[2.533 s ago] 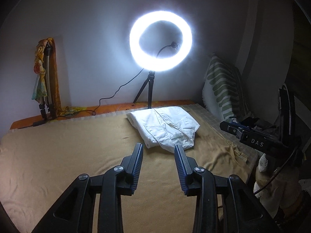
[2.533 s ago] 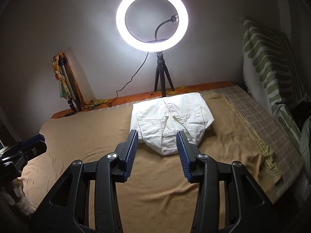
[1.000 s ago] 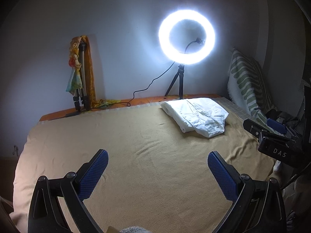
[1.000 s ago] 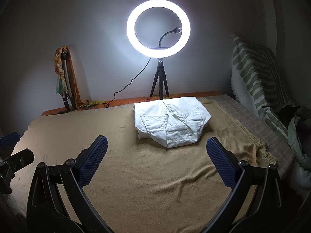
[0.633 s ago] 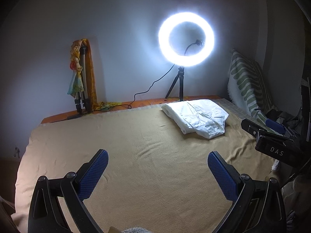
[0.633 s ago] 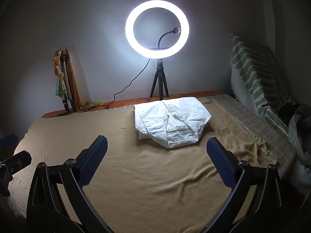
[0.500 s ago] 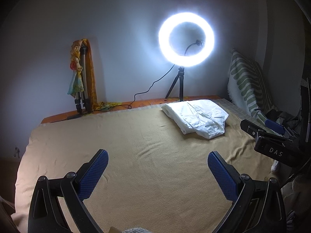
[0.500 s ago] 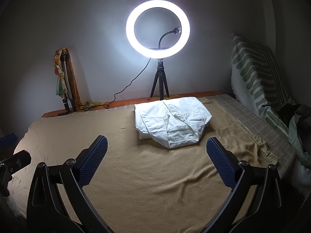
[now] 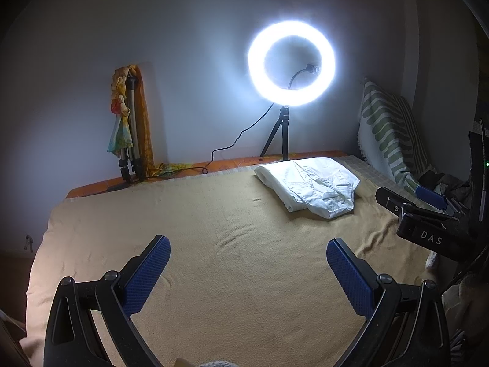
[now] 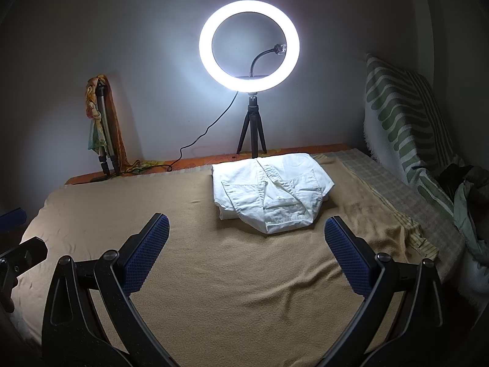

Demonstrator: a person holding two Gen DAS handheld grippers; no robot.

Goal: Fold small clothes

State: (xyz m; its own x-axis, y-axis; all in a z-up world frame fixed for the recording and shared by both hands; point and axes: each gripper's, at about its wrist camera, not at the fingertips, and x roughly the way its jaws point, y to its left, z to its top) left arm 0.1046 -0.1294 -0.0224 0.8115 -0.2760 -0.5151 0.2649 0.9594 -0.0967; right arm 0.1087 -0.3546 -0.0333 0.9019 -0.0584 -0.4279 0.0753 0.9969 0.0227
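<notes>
Ahead, folded white garment [image 10: 272, 195], well beyond right gripper [image 10: 246, 253], jaws spread

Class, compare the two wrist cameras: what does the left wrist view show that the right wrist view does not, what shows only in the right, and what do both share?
Only the left wrist view shows the right tool's body with its DAS label at the frame's right edge.

Only the right wrist view shows the dark clothes pile beside the striped cushion, and the white garment's full front.

Both show the tan blanket, ring light, leaning tripod, and an open, empty tool: left tool, right tool.
</notes>
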